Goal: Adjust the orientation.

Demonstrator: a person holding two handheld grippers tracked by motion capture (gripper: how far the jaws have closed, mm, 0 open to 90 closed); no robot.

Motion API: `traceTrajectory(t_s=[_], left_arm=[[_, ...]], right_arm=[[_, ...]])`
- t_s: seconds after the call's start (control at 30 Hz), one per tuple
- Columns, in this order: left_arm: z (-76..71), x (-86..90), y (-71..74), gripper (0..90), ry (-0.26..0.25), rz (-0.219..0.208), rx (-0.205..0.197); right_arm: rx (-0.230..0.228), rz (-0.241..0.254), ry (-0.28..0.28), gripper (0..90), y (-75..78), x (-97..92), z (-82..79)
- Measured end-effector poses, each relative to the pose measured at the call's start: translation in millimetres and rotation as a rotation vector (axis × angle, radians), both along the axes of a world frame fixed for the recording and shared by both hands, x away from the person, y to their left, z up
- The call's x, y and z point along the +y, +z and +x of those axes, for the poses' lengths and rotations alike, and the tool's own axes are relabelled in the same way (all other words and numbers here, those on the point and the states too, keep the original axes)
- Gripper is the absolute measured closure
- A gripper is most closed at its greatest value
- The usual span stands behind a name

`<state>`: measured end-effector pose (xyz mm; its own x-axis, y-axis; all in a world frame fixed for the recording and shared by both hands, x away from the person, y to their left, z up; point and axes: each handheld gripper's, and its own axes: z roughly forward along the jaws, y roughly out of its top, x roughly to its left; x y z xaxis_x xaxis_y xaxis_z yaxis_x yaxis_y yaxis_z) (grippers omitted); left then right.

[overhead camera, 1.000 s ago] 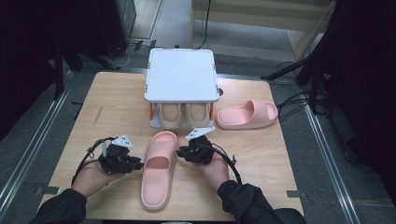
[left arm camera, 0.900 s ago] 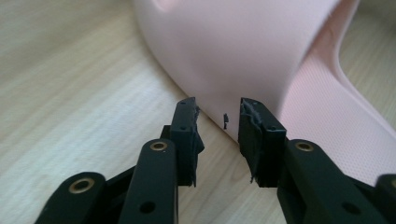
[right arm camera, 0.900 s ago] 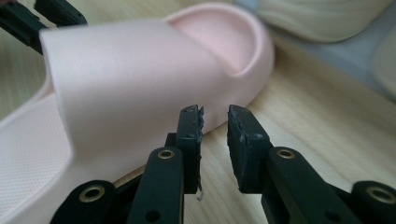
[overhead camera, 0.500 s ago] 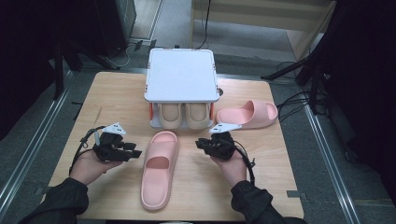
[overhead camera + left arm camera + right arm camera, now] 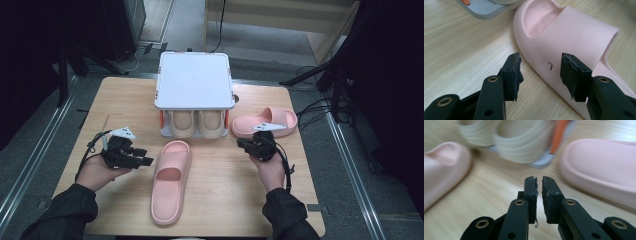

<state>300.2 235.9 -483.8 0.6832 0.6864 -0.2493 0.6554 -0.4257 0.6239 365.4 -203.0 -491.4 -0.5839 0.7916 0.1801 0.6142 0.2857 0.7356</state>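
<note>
A pink slipper (image 5: 170, 180) lies toe-forward in the middle of the table; in the left gripper view this slipper (image 5: 574, 37) is close ahead. My left gripper (image 5: 147, 161) sits just left of it, open; its jaws have just been opening, and the left gripper (image 5: 541, 67) pads flank the slipper's edge without pressing it. A second pink slipper (image 5: 265, 122) lies sideways at the right. My right gripper (image 5: 241, 144) hovers just in front of that slipper; its jaws have just been closing. The right gripper (image 5: 539, 180) is shut to a thin slit with nothing in it.
A white-topped rack (image 5: 195, 80) stands at the table's back middle, with a pair of beige slippers (image 5: 196, 122) on its lower shelf. The rack's grey base (image 5: 541, 163) is just ahead of the right gripper. Bare wood (image 5: 225, 195) stretches between the hands.
Both grippers have left the middle slipper. The right hand moved right and back toward the second slipper, closing its jaws. The left hand drew a little to the left and opened.
</note>
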Motion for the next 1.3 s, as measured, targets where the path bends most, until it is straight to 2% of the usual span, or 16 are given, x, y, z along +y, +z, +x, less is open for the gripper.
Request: traceTrajectory(t_s=[0.23, 0.3, 0.37, 0.57, 0.67, 0.77, 0.83, 0.97, 1.3], left_arm=[[-1.9, 0.1, -1.2, 50.2, -0.01, 0.001, 0.001], [-3.0, 0.2, -1.1, 50.3, -0.009, 0.003, 0.0], [-3.5, 0.8, -1.0, 50.3, -0.009, 0.001, -0.002], [-5.3, 1.7, -3.2, 50.2, -0.004, 0.007, 0.005], [-5.7, 2.4, -3.5, 50.2, -0.006, 0.012, 0.007], [-5.9, 2.5, -3.9, 50.1, -0.004, 0.013, 0.006], [-5.8, 2.4, -4.2, 49.7, -0.002, 0.014, 0.008], [-6.0, 4.1, -4.0, 49.3, 0.002, 0.014, 0.007], [-4.4, 6.2, -4.7, 48.9, 0.007, 0.026, 0.008]], right_arm=[[-0.013, -0.018, -0.107, 90.0, 0.0, -27.2, 28.5], [-0.013, -0.043, -0.138, 90.0, -0.2, -31.4, 37.5], [-0.015, -0.035, -0.17, 90.0, -0.5, -36.5, 45.0], [0.004, -0.055, -0.24, 89.5, -4.0, -49.0, 60.3], [0.02, -0.058, -0.263, 88.2, -6.3, -53.3, 62.4], [0.028, -0.043, -0.26, 87.8, -7.7, -56.7, 62.7], [0.023, -0.063, -0.258, 87.4, -7.1, -56.6, 61.8], [0.036, -0.058, -0.268, 87.3, -6.9, -62.0, 59.3], [0.06, -0.071, -0.263, 85.1, -4.4, -81.2, 43.2]])
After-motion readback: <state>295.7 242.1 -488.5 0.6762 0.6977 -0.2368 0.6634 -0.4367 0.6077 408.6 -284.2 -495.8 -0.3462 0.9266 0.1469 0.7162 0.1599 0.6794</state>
